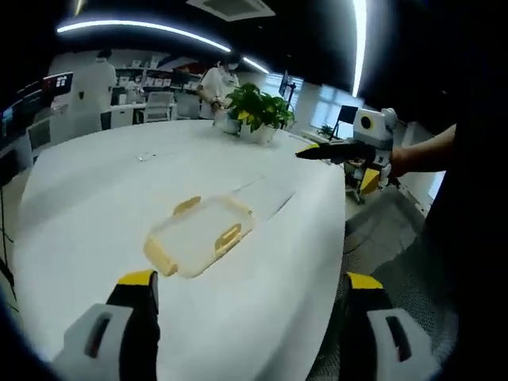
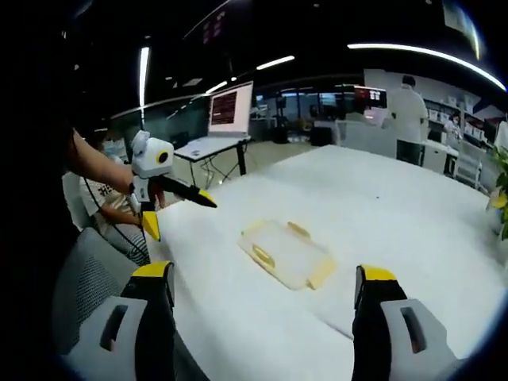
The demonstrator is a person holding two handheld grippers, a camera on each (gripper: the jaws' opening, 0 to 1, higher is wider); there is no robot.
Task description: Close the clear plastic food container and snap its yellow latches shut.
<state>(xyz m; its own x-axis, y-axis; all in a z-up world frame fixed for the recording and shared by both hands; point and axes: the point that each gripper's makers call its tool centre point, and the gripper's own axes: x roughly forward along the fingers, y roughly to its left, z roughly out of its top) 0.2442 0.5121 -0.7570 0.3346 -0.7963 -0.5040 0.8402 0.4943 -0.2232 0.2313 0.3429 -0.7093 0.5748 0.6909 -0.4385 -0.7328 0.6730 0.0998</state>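
In the left gripper view, the left gripper [image 1: 250,298] hovers with jaws spread wide and empty above the white table [image 1: 95,198]; the clear plastic food container [image 1: 202,234] with yellow latches [image 1: 228,236] lies ahead, beyond it a potted plant [image 1: 258,111]. In the right gripper view, the right gripper [image 2: 266,290] is likewise spread and empty, with the container [image 2: 287,254] lying just ahead.

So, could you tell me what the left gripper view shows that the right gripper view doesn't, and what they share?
Left gripper view: a potted plant at the table's far edge, and the right gripper entering from the right. Right gripper view: a desk with a red-lit monitor, and the left gripper entering from the left. Both: the white table, the container with yellow latches lying on it, and open jaws.
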